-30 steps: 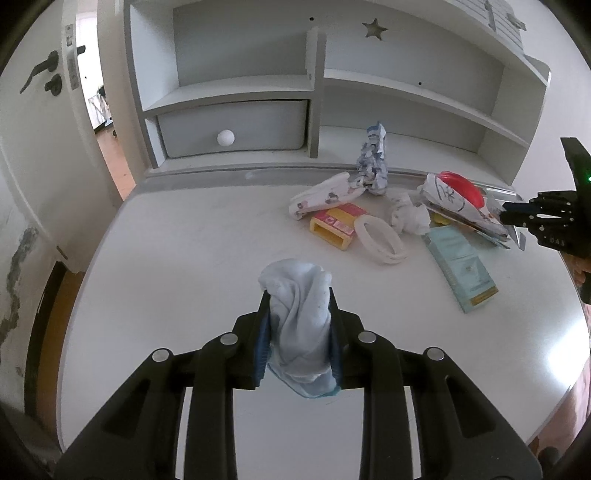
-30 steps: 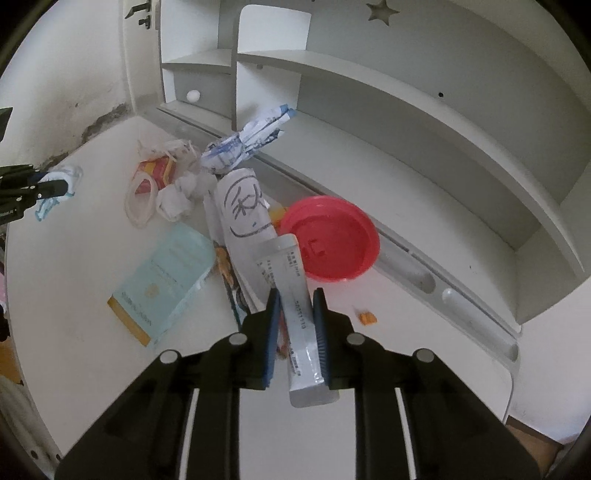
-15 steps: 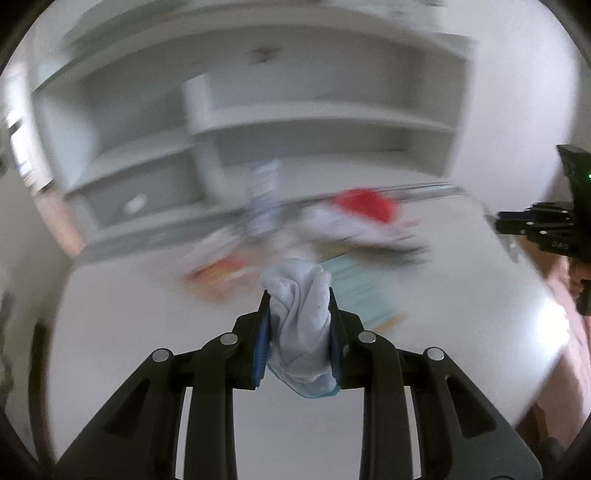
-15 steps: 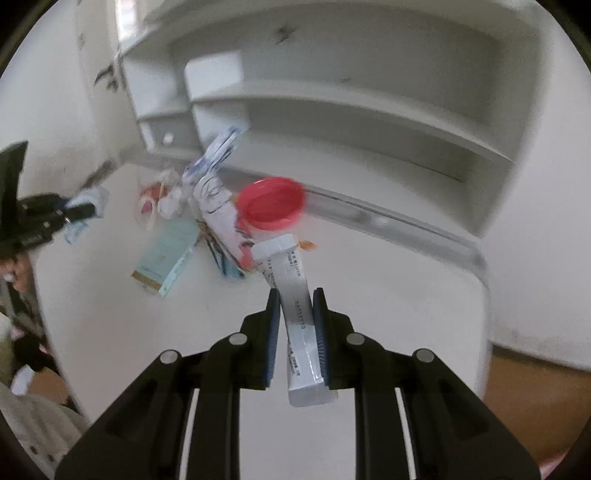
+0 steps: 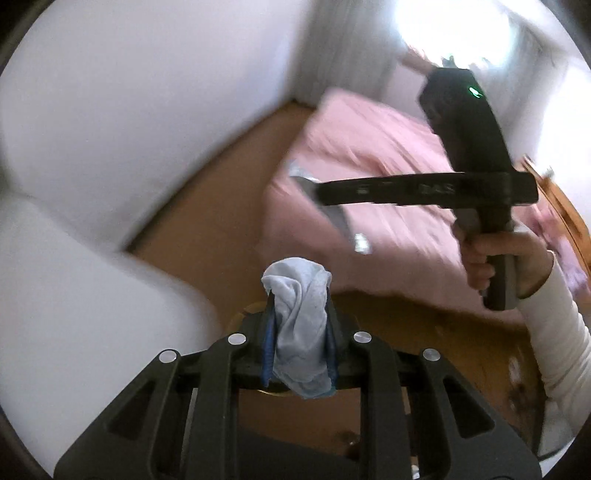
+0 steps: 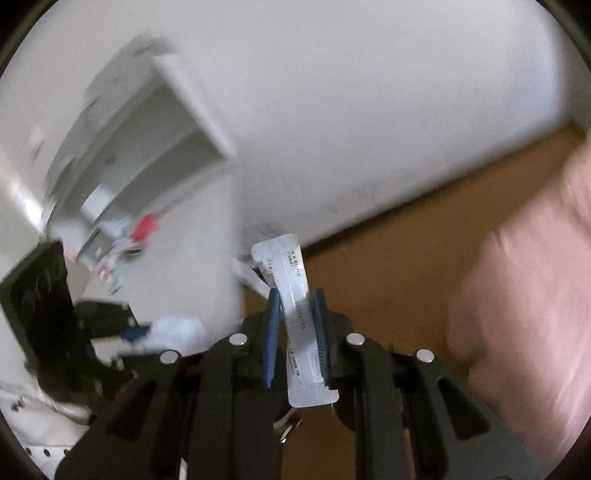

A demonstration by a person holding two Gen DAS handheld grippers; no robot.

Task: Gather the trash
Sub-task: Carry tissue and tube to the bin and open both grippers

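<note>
Above the brown floor (image 5: 207,206), near a pink bed (image 5: 373,147), a blue cloth (image 5: 301,325) is gripped by the left gripper (image 5: 300,341), whose jaws have just closed further, and a white tube (image 6: 301,321) is squeezed by the right gripper's (image 6: 295,334) jaws.

White wall (image 5: 140,110) across the upper left of the left wrist view, blurred, meeting a brown floor (image 5: 207,206) along a slanted line. Bed (image 5: 388,155) under a pink cover at the right, reaching toward a bright window (image 5: 458,33) with pale curtains (image 5: 347,48) beside it. Strong daylight there, washing out the panes. White rounded counter (image 5: 74,295) edge at lower left. Wooden floor darker and more orange near the bottom. In the right wrist view, same white wall (image 6: 369,110), brown floor (image 6: 388,258), pink bed (image 6: 524,295) at the right edge. White shelf unit (image 6: 147,147) at the left, smeared by motion, standing on the white counter (image 6: 199,266).
</note>
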